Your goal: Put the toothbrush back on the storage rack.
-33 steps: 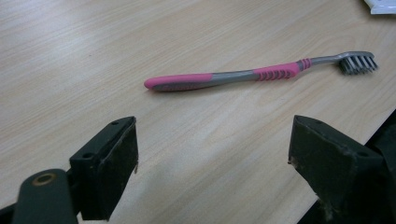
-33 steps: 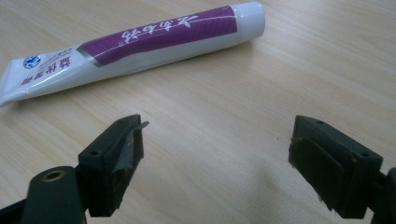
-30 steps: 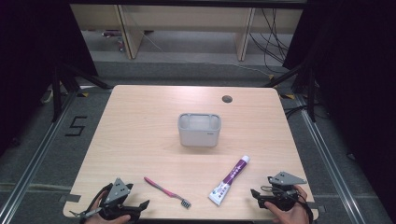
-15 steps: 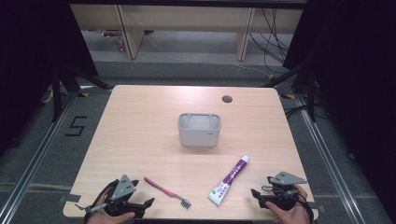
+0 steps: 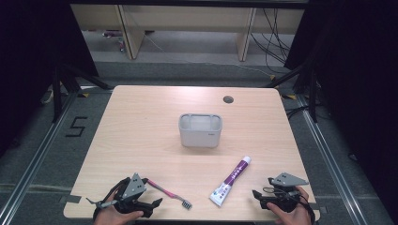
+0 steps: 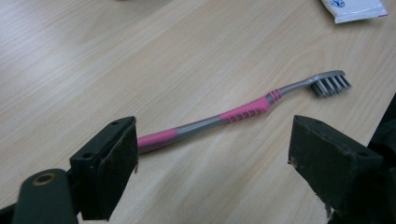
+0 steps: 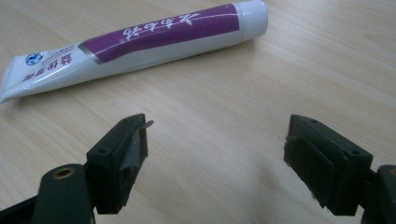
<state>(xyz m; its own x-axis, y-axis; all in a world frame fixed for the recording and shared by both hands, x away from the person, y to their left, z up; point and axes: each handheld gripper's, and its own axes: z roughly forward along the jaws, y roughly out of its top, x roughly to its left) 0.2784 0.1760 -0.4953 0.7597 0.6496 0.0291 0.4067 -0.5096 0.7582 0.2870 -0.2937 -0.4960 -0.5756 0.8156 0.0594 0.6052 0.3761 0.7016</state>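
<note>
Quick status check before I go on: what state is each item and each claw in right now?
Pink and grey plastic toothbrush: lying flat on the table, ungripped, handle end by the left claw.
White and purple toothpaste tube: lying flat, cap on, untouched.
Grey plastic rectangular container: upright, open-topped, looks empty.
Left claw: open, jaws wide, at the toothbrush handle.
Right claw: open, holding nothing, short of the tube.

The table [image 5: 141,122] is pale wood with rounded corners and a small round hole near its far edge. A grey tub [image 5: 200,130] stands at the middle. Nearer than the tub, a toothpaste tube [image 5: 231,181] lies slantwise; left of the tube lies a pink-and-grey toothbrush [image 5: 170,192].
</note>
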